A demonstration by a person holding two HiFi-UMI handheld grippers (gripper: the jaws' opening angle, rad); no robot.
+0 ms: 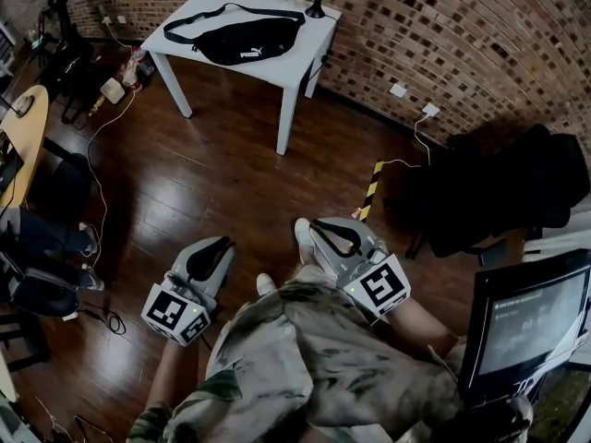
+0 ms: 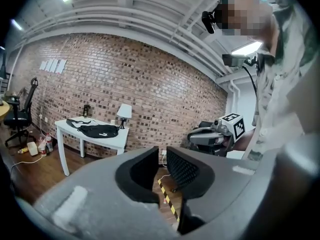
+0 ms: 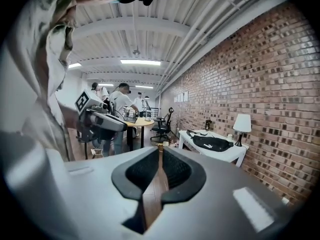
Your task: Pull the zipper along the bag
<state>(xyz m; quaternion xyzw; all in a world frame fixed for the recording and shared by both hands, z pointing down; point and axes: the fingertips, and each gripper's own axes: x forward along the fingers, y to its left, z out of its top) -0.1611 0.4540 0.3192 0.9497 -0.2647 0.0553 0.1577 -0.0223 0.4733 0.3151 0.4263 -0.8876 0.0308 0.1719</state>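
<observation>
Two grippers held low, well short of the white table [image 1: 312, 33], both empty: left gripper [image 1: 220, 245] jaws slightly parted, right gripper [image 1: 325, 226] jaws pressed almost together. Black bag [image 1: 245, 41] flat on the table, inside its edges. Open wooden floor [image 1: 217, 169] before the table.

The head camera looks steeply down on the left gripper [image 1: 220, 245] and right gripper [image 1: 334, 232] close below, while each gripper camera looks level along its own jaws across the room, all three sharing the distant white table [image 1: 312, 44].
</observation>
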